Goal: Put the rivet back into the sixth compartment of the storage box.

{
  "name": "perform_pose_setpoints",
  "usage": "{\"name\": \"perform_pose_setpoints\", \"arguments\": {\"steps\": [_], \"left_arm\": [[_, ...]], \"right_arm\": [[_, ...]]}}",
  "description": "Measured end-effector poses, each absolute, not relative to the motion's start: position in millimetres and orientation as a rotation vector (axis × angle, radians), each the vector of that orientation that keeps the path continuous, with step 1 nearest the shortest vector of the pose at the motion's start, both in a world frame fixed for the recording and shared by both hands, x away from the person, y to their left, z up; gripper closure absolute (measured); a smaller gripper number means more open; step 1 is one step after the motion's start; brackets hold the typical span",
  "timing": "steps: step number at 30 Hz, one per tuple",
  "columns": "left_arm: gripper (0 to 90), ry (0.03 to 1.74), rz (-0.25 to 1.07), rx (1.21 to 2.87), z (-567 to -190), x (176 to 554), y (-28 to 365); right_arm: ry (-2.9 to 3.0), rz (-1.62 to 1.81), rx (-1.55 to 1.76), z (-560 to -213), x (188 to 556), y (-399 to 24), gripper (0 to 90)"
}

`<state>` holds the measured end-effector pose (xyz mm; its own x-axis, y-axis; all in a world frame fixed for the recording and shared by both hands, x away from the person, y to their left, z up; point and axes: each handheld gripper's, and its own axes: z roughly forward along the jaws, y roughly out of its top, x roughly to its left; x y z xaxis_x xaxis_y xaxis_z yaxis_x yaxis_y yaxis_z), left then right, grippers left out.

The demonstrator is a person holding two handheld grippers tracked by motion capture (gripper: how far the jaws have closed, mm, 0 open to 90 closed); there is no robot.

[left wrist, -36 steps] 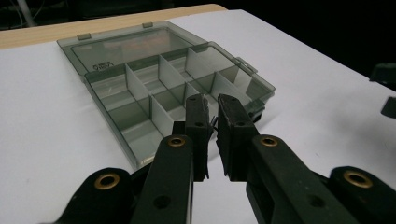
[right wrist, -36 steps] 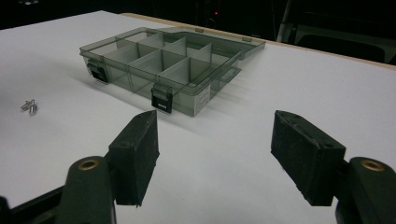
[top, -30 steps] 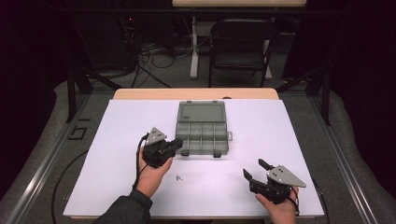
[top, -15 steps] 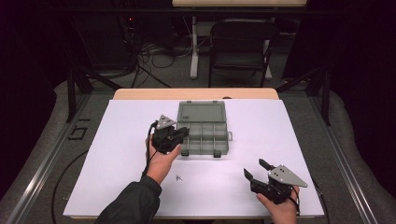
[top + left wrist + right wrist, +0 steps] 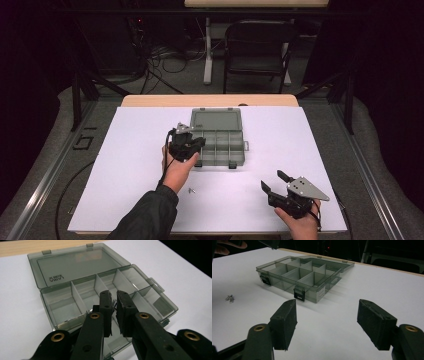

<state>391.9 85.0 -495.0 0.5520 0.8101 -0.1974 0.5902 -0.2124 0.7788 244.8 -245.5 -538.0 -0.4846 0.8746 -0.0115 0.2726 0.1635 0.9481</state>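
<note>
The left gripper [image 5: 196, 143] hangs over the near-left corner of the open compartment box [image 5: 220, 142] in the middle of the white tabletop [image 5: 125, 150] — jaws nearly closed on something tiny I can't make out. The right gripper [image 5: 276, 183] rests near the front right edge, jaws wide. A few small screws [image 5: 191, 190] lie loose before the box.
</note>
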Motion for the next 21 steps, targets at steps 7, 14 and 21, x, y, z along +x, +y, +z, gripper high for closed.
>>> {"name": "perform_pose_setpoints", "arguments": {"steps": [7,14,21], "left_arm": [[83.1,1.176,0.314,1.962,-510.4,400.7,76.2],[83.0,1.181,0.314,1.99,-517.8,404.9,77.3],[72.5,1.181,0.313,1.956,-517.8,404.1,77.6]], "right_arm": [[1.859,1.332,1.082,-538.0,244.6,-246.2,31.7],[1.856,1.338,1.089,-537.9,244.4,-246.9,31.7],[1.858,1.332,1.099,-538.1,244.6,-246.9,31.7]]}}
